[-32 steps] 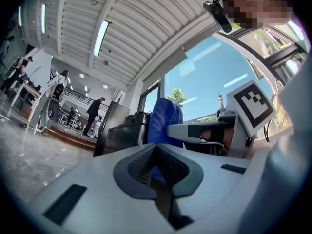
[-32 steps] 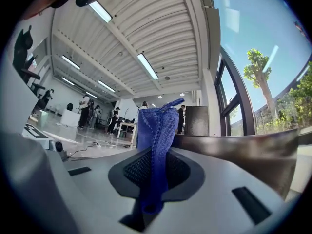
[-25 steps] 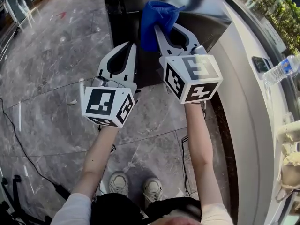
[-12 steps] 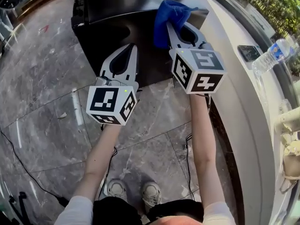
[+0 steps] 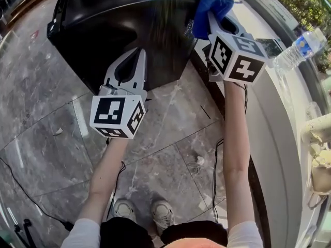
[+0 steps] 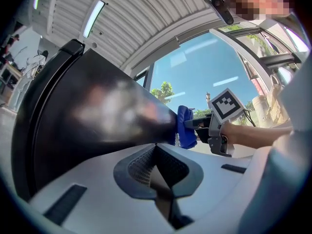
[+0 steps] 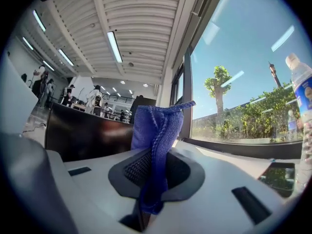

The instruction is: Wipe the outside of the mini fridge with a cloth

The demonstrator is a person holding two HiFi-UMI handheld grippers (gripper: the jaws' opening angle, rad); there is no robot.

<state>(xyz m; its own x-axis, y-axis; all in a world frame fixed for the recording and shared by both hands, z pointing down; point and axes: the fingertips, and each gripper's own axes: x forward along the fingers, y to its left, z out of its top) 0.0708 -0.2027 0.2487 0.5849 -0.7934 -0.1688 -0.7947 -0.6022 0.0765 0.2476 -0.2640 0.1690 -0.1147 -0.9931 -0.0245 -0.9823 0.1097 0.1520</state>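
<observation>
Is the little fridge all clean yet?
Not yet, it seems. Done: the blue cloth is clamped in the right hand-held gripper. In hand: the cloth sits at the right edge of the black fridge. Left: its wide dark faces; no wiped patches show. The left hand-held gripper is shut and empty.

The floor (image 5: pixel 170 154) in front of the fridge (image 5: pixel 129 30) is free. On the right, the table (image 5: pixel 274 118) with a bottle (image 5: pixel 297 53) blocks the way.

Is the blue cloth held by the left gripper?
No. The left gripper is shut with nothing between its jaws, while the blue cloth is clamped in the right gripper.
</observation>
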